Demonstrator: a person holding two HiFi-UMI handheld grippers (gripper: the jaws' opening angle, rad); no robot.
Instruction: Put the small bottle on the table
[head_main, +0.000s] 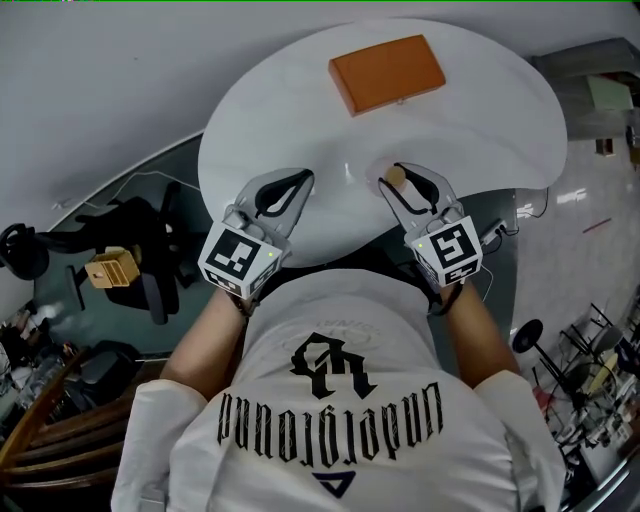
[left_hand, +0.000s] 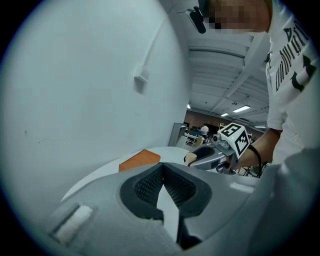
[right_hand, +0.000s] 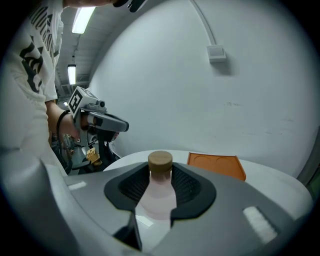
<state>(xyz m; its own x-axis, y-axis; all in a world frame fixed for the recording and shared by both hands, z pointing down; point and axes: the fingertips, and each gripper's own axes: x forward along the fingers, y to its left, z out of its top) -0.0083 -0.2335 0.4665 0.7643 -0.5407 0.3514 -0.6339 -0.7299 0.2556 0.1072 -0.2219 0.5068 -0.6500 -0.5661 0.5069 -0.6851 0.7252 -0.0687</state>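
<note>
My right gripper (right_hand: 161, 172) has the bottle (right_hand: 160, 192) between its jaws. The two black pads press on its pale pink body from either side, so the jaws stand partway in, stopped by the bottle's width. The bottle is upright, and its round tan cap (right_hand: 160, 160) pokes up above the pads. In the head view it is over the white table (head_main: 300, 110), near the edge at about 5 o'clock, close to my body. I cannot tell whether its base touches the tabletop or hangs just above it.

My left gripper (left_hand: 161, 169) is closed and empty. Its pad tips meet at the far end, and only bare tabletop shows through the narrow wedge behind them. It is over the table's near edge at about 7 o'clock, level with the right gripper and apart from it. Both point roughly toward 12 o'clock.

At 12 o'clock on the table lies an orange tray (head_main: 387, 72), flat and slightly turned, well apart from both grippers. The right gripper view shows shallow round hollows in its top. Behind the table is a plain white wall (right_hand: 225, 90). At 6 o'clock in the head view is my white shirt (head_main: 340, 420) with black print.
</note>
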